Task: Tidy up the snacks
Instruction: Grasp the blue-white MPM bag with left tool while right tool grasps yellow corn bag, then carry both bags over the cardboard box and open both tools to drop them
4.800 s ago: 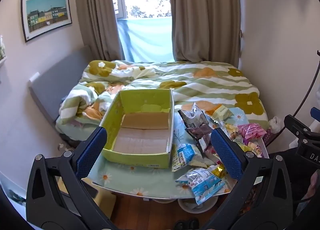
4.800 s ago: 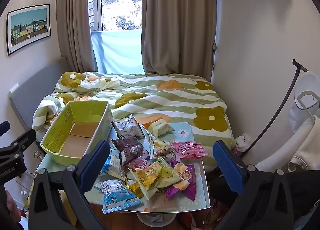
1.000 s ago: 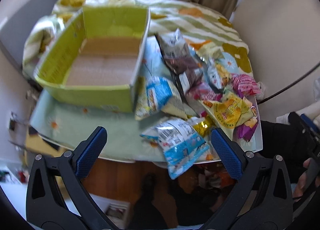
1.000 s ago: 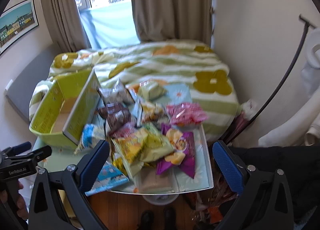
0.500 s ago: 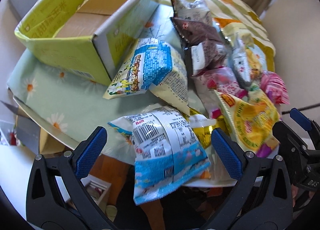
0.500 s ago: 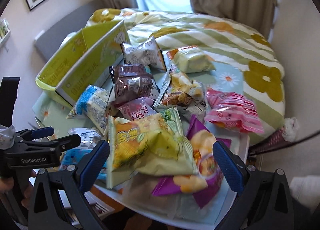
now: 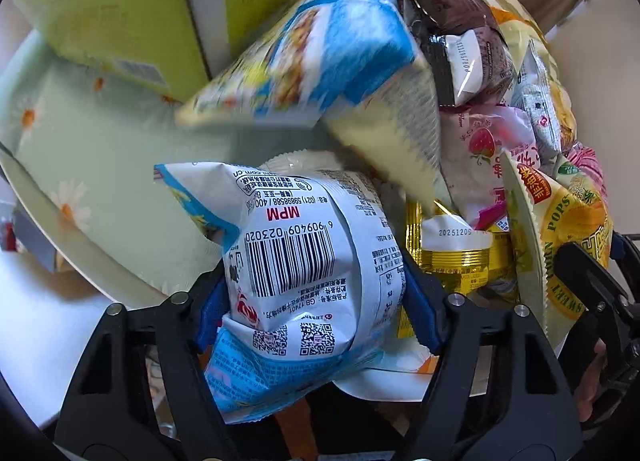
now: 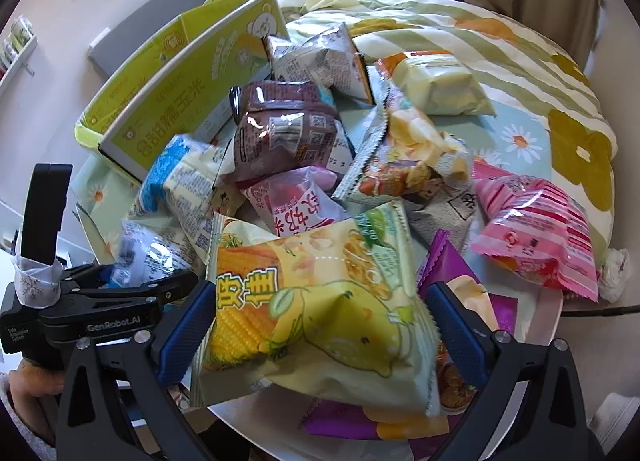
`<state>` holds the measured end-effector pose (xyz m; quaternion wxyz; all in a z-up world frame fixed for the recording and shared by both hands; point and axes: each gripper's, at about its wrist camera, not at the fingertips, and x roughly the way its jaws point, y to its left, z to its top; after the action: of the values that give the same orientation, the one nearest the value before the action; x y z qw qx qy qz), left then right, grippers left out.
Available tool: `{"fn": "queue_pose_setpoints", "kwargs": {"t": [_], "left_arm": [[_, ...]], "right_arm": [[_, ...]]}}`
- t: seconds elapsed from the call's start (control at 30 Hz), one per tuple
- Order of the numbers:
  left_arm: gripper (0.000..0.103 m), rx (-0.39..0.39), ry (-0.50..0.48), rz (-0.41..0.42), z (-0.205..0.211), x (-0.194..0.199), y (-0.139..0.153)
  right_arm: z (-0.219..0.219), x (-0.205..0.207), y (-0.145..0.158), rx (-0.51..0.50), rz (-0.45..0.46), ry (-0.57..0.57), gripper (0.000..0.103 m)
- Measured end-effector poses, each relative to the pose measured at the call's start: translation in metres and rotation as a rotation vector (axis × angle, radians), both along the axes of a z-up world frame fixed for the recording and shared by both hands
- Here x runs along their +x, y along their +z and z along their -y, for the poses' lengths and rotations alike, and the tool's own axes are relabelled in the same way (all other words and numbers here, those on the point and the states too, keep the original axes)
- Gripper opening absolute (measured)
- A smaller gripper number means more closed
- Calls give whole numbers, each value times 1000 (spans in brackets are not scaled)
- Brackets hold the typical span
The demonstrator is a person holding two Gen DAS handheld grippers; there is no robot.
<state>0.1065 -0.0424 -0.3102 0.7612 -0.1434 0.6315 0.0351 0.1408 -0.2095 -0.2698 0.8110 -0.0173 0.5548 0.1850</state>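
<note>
My left gripper (image 7: 316, 309) points steeply down at the table's near edge. Its jaws are closing, and the blue pads press both sides of a white and blue snack bag (image 7: 304, 257) that lies barcode up. In the right wrist view the left gripper (image 8: 100, 301) shows at the lower left. My right gripper (image 8: 320, 329) stands wide open over a yellow corn snack bag (image 8: 320, 301), which lies between its pads. The empty green cardboard box (image 8: 160, 101) sits at the left of the pile.
Several more bags are heaped on the daisy tablecloth (image 7: 100, 149): a blue and yellow bag (image 7: 320, 57) leaning on the green box (image 7: 120, 1), a brown bag (image 8: 288, 129), a pink bag (image 8: 536, 229), a purple bag (image 8: 500, 305). A flowered bed (image 8: 480, 33) lies behind.
Both grippers have come down onto the snack pile. The left jaws have narrowed onto the white and blue bag. The right jaws have stayed wide, now astride the yellow bag.
</note>
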Motion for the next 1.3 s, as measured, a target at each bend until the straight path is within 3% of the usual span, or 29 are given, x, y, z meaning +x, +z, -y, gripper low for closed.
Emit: {"fn": "queue_pose_setpoints", "kwargs": {"t": [0.27,0.57,0.93,1.3], "left_arm": [[58,-11,-4,0,-5,-3,2],[57,-4,-13,33,-12,-17,20],[57,9,-19,95,-3,-31,59],[57,43,8,227,-5,-41,124]], "right_arm": [[-6,6,-8,11,-10,9,98],[-6,4,4,0,23,-10,78],[-10,-7,33,27,71,-3,77],[-17,-6,82,83,150,41,77]]}}
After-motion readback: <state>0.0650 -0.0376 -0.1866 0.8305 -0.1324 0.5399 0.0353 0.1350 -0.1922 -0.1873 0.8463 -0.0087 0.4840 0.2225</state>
